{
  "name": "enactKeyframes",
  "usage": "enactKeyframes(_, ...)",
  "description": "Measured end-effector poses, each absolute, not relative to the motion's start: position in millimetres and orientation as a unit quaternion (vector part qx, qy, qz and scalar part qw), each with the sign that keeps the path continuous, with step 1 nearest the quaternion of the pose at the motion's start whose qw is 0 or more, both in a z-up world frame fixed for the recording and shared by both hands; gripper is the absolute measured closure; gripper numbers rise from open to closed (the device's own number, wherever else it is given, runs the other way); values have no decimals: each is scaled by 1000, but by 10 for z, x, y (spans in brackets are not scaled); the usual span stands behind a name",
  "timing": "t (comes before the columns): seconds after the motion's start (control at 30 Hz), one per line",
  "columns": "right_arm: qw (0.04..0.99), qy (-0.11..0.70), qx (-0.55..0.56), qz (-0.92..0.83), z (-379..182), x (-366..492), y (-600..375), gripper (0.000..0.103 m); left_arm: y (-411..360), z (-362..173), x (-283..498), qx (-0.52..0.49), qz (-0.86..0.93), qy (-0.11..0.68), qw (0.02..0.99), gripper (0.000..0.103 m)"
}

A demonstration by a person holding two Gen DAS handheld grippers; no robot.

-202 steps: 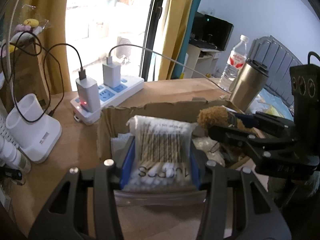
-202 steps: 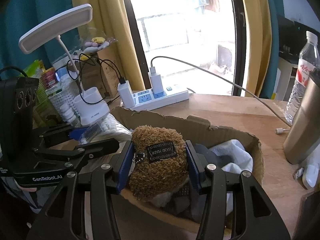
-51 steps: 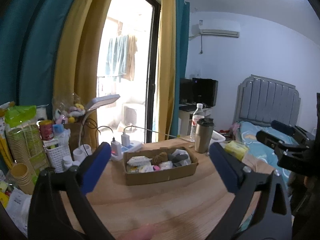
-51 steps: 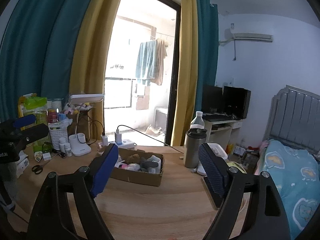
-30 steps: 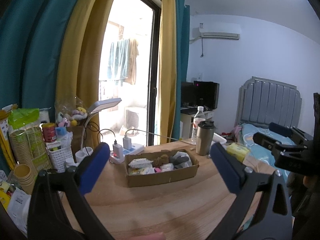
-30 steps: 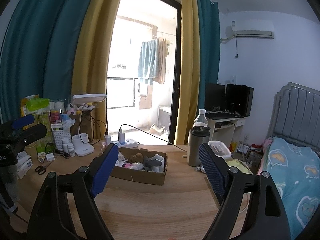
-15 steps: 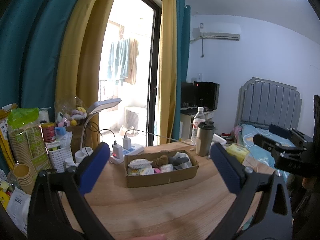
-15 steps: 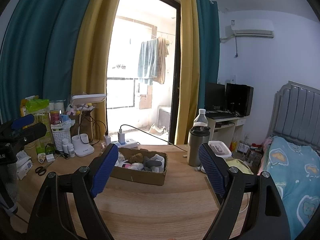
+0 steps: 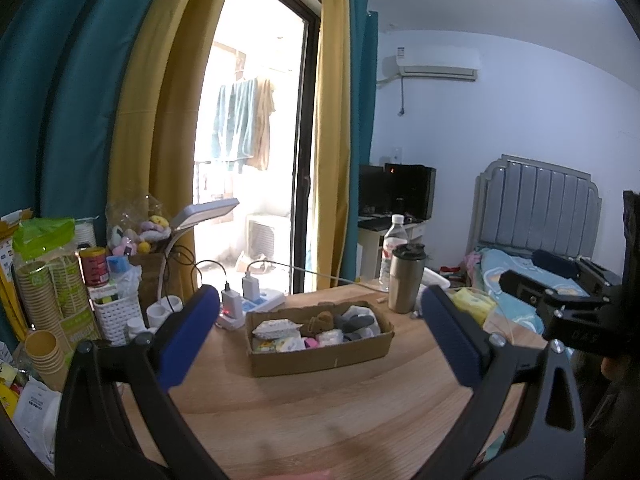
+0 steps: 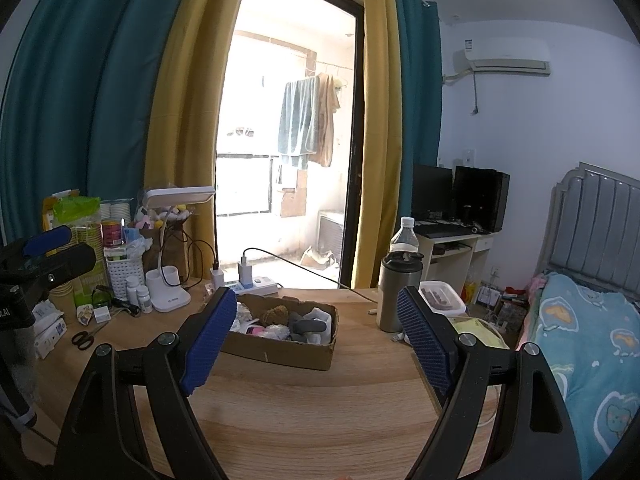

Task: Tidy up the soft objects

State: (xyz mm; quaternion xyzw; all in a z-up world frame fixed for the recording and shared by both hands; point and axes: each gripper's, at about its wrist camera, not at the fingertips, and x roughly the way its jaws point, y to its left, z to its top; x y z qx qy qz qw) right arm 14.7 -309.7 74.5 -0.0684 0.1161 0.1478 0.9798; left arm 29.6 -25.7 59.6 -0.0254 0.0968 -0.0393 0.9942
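Right wrist alone shows scissors [image 10: 83,339] on table [image 10: 320,408].

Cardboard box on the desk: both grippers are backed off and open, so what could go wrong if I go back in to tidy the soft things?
The cardboard box is shallow and full; a grab at the brown plush could drag neighbouring items over the low wall. The steel tumbler stands close to the right of the box, so the right gripper might tip it. The charger cable runs just behind the box and could snag.
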Motion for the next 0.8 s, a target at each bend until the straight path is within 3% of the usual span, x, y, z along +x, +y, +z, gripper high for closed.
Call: enactKeyframes(0.8, 980, 117, -68, 148, 747, 146, -3098, 18, -325, 573, 304, -25, -42, 103, 993, 1)
